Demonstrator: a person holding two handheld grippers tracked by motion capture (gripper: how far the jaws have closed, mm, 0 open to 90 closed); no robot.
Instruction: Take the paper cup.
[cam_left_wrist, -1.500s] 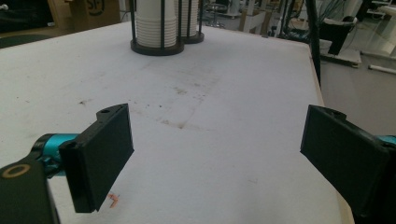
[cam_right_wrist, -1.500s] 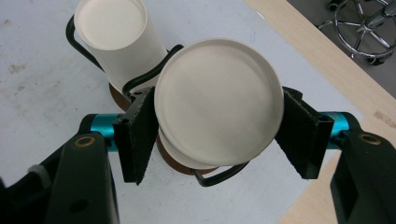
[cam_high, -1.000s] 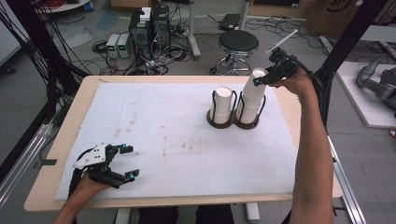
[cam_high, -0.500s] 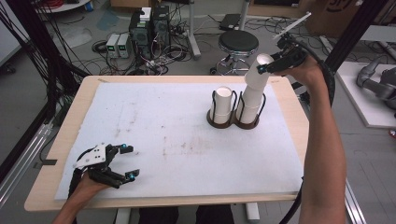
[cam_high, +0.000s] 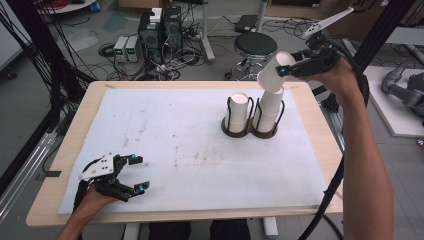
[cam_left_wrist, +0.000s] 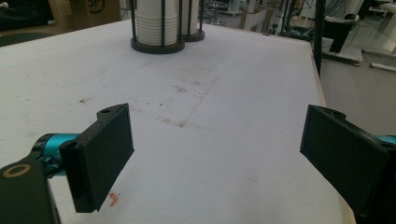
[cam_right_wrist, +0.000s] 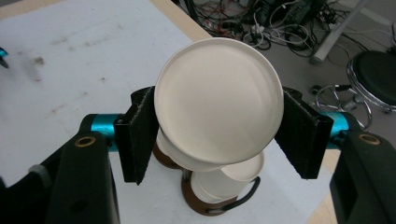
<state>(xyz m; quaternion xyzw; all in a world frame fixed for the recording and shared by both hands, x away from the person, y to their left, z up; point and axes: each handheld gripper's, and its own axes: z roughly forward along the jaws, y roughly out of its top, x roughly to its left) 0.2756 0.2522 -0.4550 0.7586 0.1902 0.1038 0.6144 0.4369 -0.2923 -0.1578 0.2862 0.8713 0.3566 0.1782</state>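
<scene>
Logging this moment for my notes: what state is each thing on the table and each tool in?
Right tool: shut on the top cup.
Top cup: lifted, tilted, above the right stack.
Right stack: upright in the holder.
Left stack: upright in the holder.
Holder: standing on the mat.
Left tool: open, holding nothing.

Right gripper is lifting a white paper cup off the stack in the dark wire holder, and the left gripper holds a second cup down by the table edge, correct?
Not quite: the left gripper is empty, jaws open over the white mat, as the left gripper view shows. The right gripper does grip the white paper cup.
</scene>
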